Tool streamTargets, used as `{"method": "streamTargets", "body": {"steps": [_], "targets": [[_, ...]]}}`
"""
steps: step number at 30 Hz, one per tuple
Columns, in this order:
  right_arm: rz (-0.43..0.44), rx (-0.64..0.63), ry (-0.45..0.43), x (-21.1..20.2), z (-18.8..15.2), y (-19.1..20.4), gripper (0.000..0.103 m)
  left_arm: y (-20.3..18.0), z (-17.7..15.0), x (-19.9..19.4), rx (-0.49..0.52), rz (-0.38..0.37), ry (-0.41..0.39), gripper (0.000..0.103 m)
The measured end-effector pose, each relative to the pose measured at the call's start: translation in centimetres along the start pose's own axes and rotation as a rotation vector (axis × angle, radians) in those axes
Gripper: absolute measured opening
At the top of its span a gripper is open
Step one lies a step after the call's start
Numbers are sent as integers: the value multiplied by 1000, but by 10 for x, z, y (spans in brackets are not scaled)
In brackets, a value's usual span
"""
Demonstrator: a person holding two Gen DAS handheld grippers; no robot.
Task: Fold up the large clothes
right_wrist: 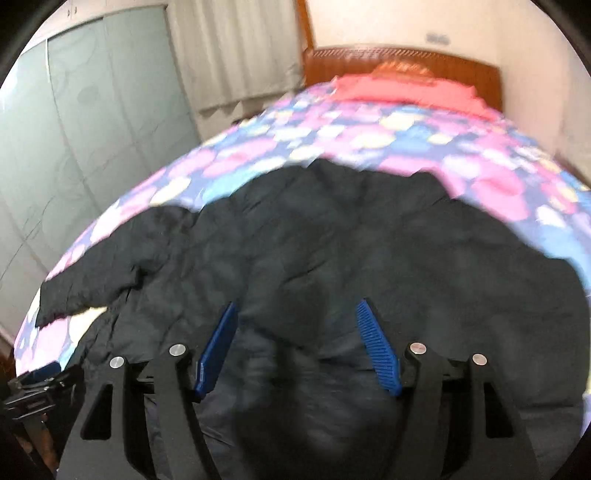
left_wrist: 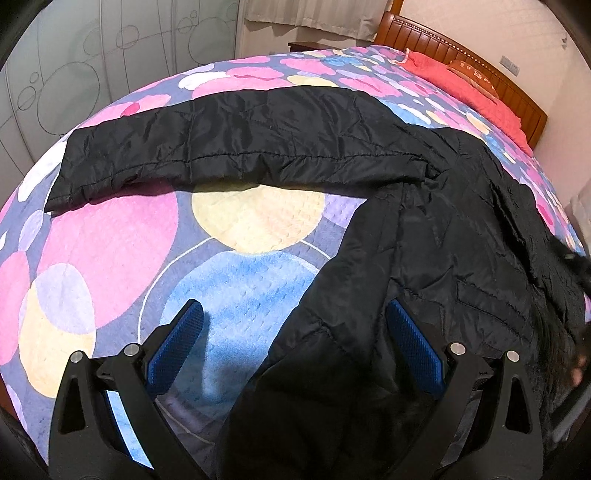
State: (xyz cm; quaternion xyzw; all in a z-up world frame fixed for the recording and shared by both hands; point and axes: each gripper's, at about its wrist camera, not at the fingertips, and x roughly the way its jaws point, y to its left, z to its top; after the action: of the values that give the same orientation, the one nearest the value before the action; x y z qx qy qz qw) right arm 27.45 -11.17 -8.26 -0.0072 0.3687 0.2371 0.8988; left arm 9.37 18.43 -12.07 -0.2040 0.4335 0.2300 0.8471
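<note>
- Black quilted nylon makes up the padded jacket [left_wrist: 424,236], which lies spread on the bed [left_wrist: 122,236], one sleeve [left_wrist: 229,144] stretched flat away from the body towards the wardrobe side.
- Slippery shell fabric looks likely to slide: a shallow pinch could let the thick padding spring out of the fingers, and a fold may puff open again.
- The outstretched sleeve could drag and twist if the body is lifted first, leaving a lumpy fold.
- The left gripper [left_wrist: 295,332] hovers at the jacket's side edge with its fingers spread wide, holding nothing; part of the cloth lies between them.
- The right gripper [right_wrist: 297,328] hangs over the jacket's body, fingers likewise apart and empty; this view is blurred, so contact is hard to judge.
- The bedspread [left_wrist: 255,221], printed with pink, yellow and blue circles, is soft and may ruck up under a tug.
- Around it: a wooden headboard [left_wrist: 480,70], red pillow [left_wrist: 465,85], frosted wardrobe doors [left_wrist: 92,59], pale curtains [left_wrist: 314,14].
</note>
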Motion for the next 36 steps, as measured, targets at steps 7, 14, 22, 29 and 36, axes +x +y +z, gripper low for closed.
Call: {"method": "streamTargets", "body": {"steps": [7,14,22,29,36], "targets": [[-345,298,-61,-24,20,-149,55,3,-1,5,-7,-8,15,99],[-488,330,86,29,-13,-208,55,3,-2,9,1,0,23,99],[-405,239,16,14,3,-137,55,2,-3,10,9,9,24,99],[-381,184,133,48,-8,-114,57,3,-3,10,9,3,26,99],[-498,251,42,-18,-25,-146,57,5,-4,13,3,-11,27,99]]}}
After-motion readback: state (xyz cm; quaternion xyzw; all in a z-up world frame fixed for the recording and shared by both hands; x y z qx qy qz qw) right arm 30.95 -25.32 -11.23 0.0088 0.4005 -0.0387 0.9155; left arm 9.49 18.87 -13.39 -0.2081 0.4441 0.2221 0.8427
